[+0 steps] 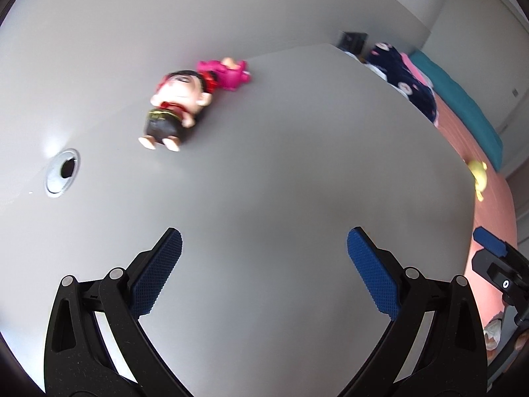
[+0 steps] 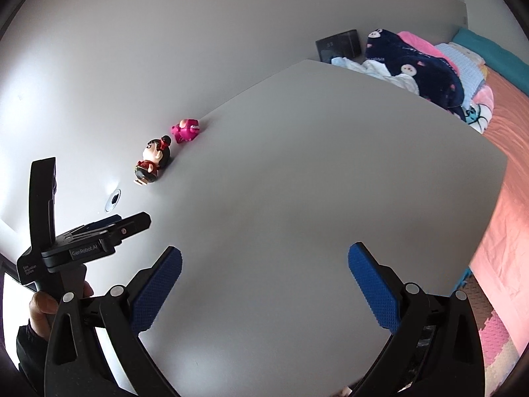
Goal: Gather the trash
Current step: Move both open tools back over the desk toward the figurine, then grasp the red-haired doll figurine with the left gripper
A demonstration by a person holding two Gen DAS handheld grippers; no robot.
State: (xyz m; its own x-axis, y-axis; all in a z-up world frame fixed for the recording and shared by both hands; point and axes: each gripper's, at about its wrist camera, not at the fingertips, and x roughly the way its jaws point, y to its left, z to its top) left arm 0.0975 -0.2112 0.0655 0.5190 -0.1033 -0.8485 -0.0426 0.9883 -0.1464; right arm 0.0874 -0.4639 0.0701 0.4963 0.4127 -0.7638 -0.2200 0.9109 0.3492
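Grey desk top fills both views, butted against a pale wall, with a bed in salmon sheets along its far side. Piled bedding includes a navy blanket printed with small pig faces. Left gripper and right gripper both hover above bare desk, jaws spread wide, holding nothing. "GenRobot.AI" reads white on the left gripper's body. Near the wall lie a cartoon boy figurine and a pink toy, beside a cable grommet. No trash can be picked out.
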